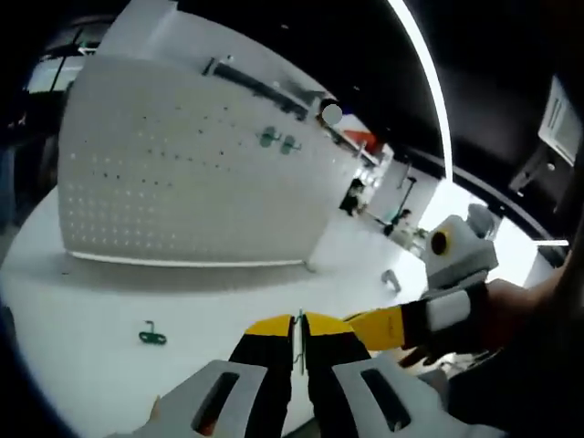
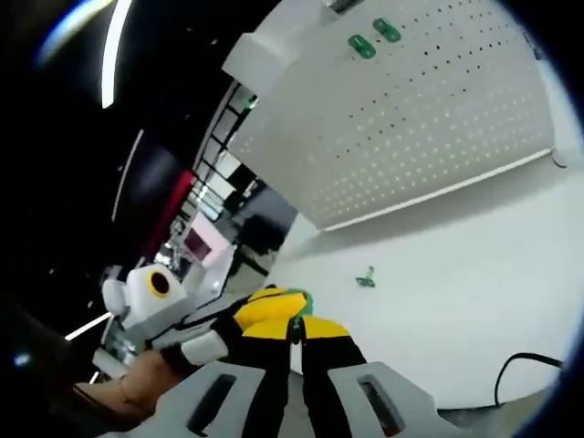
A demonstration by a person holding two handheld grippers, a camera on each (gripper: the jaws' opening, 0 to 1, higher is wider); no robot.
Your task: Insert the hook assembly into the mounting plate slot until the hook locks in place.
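A white pegboard mounting plate (image 1: 182, 182) stands upright on the white table and carries two green hooks (image 1: 278, 140). The right gripper view shows the plate (image 2: 438, 119) and those hooks (image 2: 374, 38) too. Another green hook lies loose on the table (image 1: 151, 336) (image 2: 366, 278). My left gripper (image 1: 299, 327) is shut on a thin sliver. Seen from the right gripper view, that sliver is a green hook piece (image 2: 304, 297) at the left gripper's (image 2: 274, 306) yellow tip. My right gripper (image 2: 297, 330) is shut, its tip (image 1: 365, 328) meeting the left one over the table's near side.
The white table (image 2: 474, 274) spreads in front of the plate. A black cable (image 2: 520, 365) loops at its near edge. A small grey part (image 1: 391, 279) lies to the plate's right. A hand (image 1: 511, 310) holds the right gripper. Shelves and people are far behind.
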